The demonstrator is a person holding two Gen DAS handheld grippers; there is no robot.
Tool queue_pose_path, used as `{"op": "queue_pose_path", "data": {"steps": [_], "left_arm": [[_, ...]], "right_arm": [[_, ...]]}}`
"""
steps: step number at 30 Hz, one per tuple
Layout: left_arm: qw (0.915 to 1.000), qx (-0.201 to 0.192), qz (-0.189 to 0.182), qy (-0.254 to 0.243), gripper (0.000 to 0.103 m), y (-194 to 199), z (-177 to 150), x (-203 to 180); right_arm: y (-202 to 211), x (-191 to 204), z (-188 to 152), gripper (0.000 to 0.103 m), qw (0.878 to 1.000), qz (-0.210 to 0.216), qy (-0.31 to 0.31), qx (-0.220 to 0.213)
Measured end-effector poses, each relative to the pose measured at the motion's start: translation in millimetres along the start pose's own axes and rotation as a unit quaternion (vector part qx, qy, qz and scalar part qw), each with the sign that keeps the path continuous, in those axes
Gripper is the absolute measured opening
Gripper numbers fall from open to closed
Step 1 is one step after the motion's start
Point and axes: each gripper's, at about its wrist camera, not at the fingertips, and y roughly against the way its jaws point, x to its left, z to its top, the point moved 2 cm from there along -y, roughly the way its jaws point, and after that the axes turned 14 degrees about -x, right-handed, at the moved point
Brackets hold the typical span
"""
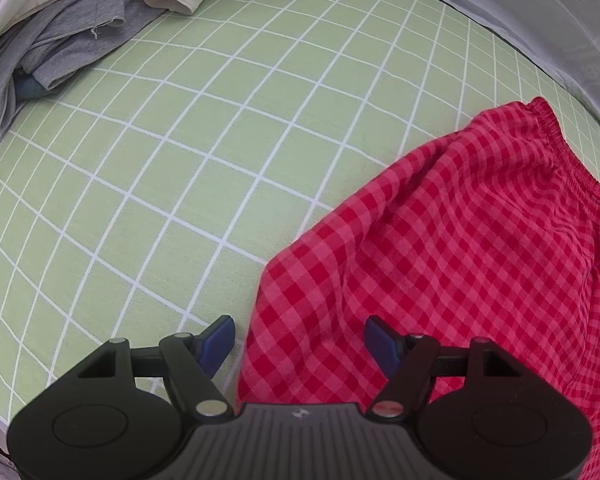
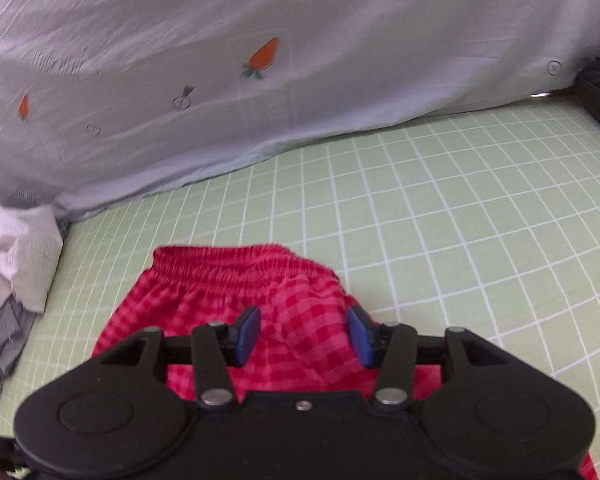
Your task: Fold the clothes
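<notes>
Both wide-open, empty grippers, left gripper [image 1: 299,339] and right gripper [image 2: 303,335], seemingly hover over red shorts [image 1: 460,248].

My left gripper [image 1: 299,340] looks like matt black plastic, ribbed on the body, with silvery metal pivot pins and smooth blue pads [image 1: 219,338]. My right gripper [image 2: 303,334] has the same finish. The red checked shorts [image 1: 452,248] at 4 o'clock are thin woven cloth, gathered at the waistband. Under them I see a matt green gridded sheet [image 1: 220,140]. At 10 o'clock lies soft grey jersey clothing [image 1: 68,48]. The pale quilt [image 2: 260,40] is creased cloth.
</notes>
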Motion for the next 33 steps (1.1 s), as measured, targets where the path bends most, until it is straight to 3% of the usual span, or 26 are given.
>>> {"op": "queue_pose_path", "data": {"steps": [7,12,21,33], "left_arm": [[0.9999,0.0,0.009,-0.013,0.073,-2.4,2.1,-3.8],[0.9997,0.002,0.014,-0.02,0.076,-3.6,2.2,-6.9],[0.9995,0.002,0.018,-0.026,0.078,-4.0,-0.4,-9.7],[0.9994,0.004,0.015,-0.03,0.08,-1.6,-2.7,-8.4]], "right_arm": [[-39.3,-53.8,20.8,0.049,0.994,-0.099,-0.046,0.001],[-76.6,-65.7,18.5,0.049,0.991,-0.125,0.006,0.054],[-63.3,-13.7,-12.9,0.051,0.994,-0.045,0.07,0.073],[-35.6,25.1,-18.5,0.051,0.993,-0.001,0.107,0.04]]}}
